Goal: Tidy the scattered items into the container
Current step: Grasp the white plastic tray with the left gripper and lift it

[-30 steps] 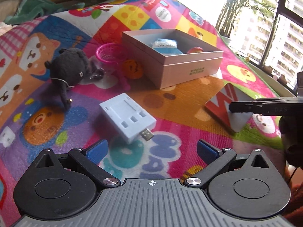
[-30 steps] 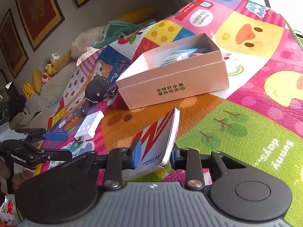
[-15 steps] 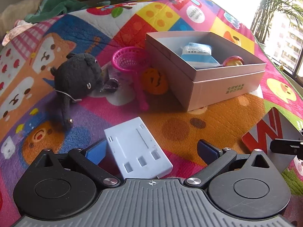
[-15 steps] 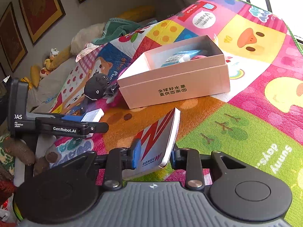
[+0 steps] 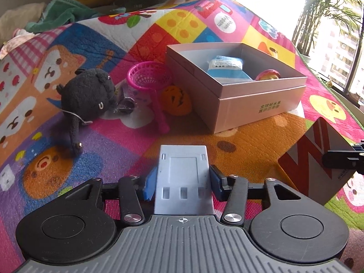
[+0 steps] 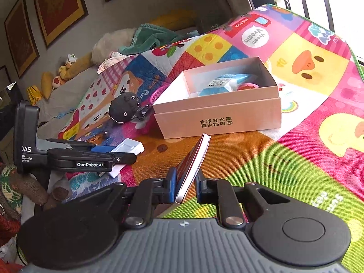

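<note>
An open pink cardboard box [image 5: 254, 104] [image 6: 218, 116] sits on the colourful play mat and holds a blue packet [image 5: 227, 68] and a small pink toy [image 5: 268, 76]. My left gripper [image 5: 183, 183] is shut on a white USB adapter block [image 5: 183, 177], which also shows in the right wrist view [image 6: 127, 150]. My right gripper [image 6: 185, 185] is shut on a thin red-and-white card box [image 6: 193, 166], held on edge; it shows at the right of the left wrist view [image 5: 316, 157]. A black plush toy [image 5: 88, 93], a pink net scoop [image 5: 147, 79] and an orange pumpkin toy [image 5: 176, 100] lie left of the box.
A small dark wrapped item [image 5: 125, 105] lies between the plush and the scoop. Green cloth [image 6: 157, 36] and stuffed toys [image 6: 61, 72] lie beyond the mat's far edge. A window with a plant [image 5: 329, 18] is at the right.
My left gripper moved forward over the white adapter and closed on it. My right gripper kept its hold on the card box and turned it more edge-on.
</note>
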The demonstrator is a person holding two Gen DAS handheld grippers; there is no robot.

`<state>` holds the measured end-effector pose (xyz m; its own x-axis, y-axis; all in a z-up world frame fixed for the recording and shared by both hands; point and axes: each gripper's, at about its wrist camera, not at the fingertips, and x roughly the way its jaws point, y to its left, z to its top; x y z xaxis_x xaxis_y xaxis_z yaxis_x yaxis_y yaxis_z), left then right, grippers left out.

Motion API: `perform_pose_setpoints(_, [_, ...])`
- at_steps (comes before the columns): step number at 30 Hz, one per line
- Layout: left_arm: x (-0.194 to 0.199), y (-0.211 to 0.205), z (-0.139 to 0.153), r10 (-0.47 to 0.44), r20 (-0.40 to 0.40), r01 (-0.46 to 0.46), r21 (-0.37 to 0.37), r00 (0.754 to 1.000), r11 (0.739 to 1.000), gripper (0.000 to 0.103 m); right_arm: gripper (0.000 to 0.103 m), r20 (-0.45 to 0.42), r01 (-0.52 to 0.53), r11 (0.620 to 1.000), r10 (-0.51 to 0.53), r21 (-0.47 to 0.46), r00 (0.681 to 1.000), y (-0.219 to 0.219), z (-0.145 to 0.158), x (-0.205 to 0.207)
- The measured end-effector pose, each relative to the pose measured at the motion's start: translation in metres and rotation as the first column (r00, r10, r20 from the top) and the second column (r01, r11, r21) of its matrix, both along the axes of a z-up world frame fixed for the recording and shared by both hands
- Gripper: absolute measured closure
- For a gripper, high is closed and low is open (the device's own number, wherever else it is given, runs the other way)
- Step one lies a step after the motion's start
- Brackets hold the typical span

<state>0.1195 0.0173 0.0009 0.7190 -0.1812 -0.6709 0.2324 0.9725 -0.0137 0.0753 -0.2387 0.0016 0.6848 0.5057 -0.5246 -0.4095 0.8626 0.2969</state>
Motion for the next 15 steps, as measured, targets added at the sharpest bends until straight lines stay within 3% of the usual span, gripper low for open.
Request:
perform_pose_setpoints(12, [-0.047, -0.021, -0.002, -0.143, 0.018, 0.143, 0.019, 0.99, 0.99, 0.047, 0.089, 0.033, 0.018, 0.999, -0.016, -0.043, 0.999, 0.0, 0.009, -0.019])
perform_pose_setpoints(15, [-0.05, -0.023, -0.004, -0.165, 0.019, 0.165, 0.005, 0.986, 0.986, 0.025, 0.089, 0.01, 0.003, 0.999, -0.002, -0.045, 1.0, 0.006, 0.008, -0.013])
